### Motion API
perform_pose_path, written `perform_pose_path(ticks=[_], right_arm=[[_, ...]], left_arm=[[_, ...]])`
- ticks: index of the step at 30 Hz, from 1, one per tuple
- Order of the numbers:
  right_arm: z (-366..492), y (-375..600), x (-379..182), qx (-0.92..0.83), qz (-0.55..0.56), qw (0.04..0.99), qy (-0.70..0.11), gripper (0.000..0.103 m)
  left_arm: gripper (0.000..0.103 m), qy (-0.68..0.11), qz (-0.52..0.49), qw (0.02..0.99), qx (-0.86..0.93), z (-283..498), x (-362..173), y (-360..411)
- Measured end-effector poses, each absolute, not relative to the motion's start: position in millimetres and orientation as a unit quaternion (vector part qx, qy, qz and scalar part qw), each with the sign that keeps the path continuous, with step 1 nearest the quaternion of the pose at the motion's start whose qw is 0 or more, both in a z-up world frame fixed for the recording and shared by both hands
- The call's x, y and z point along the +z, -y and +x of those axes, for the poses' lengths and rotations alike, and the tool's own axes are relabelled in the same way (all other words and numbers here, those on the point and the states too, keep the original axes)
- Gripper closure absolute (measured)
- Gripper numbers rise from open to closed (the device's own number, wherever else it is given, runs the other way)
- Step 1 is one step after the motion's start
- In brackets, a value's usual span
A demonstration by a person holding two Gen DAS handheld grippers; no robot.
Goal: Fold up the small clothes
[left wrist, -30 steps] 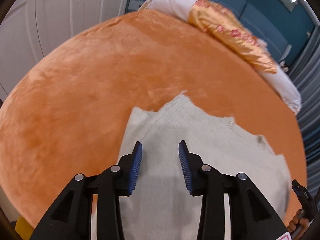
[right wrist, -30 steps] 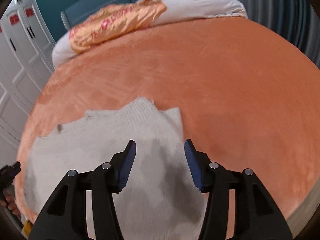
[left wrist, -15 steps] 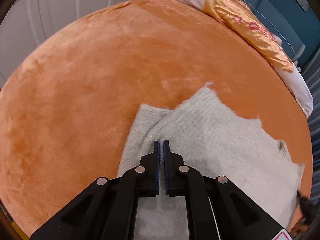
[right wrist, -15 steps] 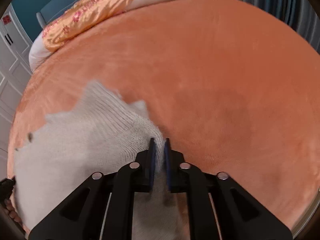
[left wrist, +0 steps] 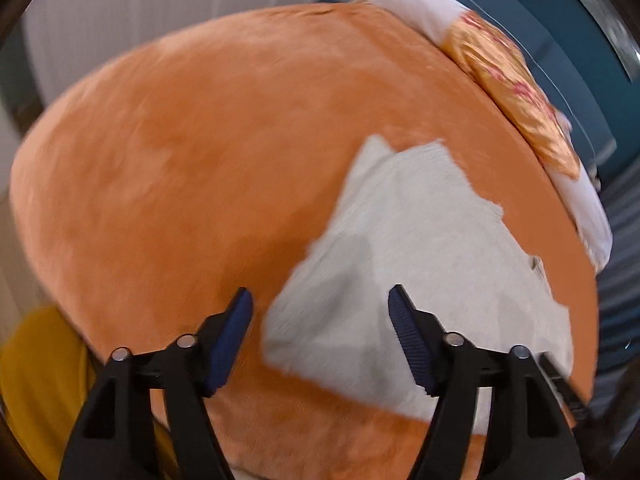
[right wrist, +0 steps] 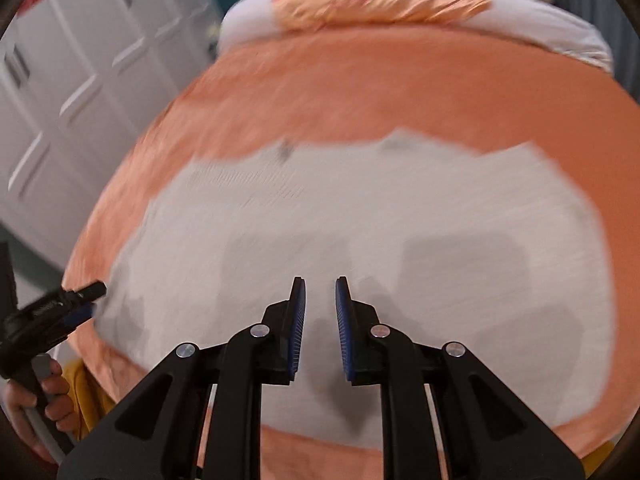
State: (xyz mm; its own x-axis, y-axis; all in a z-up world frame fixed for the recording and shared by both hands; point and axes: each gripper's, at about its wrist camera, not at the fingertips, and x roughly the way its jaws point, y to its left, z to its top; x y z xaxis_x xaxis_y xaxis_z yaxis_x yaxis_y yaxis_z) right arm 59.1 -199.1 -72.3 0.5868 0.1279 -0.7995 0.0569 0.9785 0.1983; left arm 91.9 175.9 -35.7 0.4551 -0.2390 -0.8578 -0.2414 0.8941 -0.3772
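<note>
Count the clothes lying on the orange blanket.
1: a single white knit garment lies flat at the near edge of the orange blanket, under both grippers. Blur could hide a layer folded beneath it.

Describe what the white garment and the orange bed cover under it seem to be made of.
The white garment looks like a knit, probably wool or acrylic: fine ribbed rows show near its far edge, matte and slightly fuzzy at the borders, though blur hides detail. The orange bed cover looks like plush fleece or velour: its soft nap shows lighter and darker brushed patches, without visible weave.
</note>
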Motion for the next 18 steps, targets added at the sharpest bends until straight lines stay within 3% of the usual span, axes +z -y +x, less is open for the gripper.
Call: perform_pose_path(ticks=[4,11,12,14,18], right_arm=[[68.9,178.4,-107.1,0.010,0.056,0.872,-0.485,0.088],[72.5,171.1,-111.0,0.006,0.032,0.873,-0.486,0.088],[72.8,172.0,-111.5,0.006,0.036,0.874,-0.484,0.089],[66.9,177.4,-112.7,0.008,0.040,0.877,-0.479,0.089],[66.6,173.6,-113.4,0.014,0.046,0.883,-0.467,0.089]], left_arm=[[0.034,-0.539,-0.237,0.808,0.006,86.5,-52.6,-180.4],[0.029,-0.533,-0.230,0.814,0.008,100.1,-57.9,-172.4],[0.033,-0.530,-0.229,0.816,0.005,102.5,-56.7,-170.8],[0.074,-0.533,-0.234,0.812,-0.025,108.5,-53.9,-166.3],[0.085,-0.514,-0.240,0.821,-0.056,112.9,-27.0,-154.4]])
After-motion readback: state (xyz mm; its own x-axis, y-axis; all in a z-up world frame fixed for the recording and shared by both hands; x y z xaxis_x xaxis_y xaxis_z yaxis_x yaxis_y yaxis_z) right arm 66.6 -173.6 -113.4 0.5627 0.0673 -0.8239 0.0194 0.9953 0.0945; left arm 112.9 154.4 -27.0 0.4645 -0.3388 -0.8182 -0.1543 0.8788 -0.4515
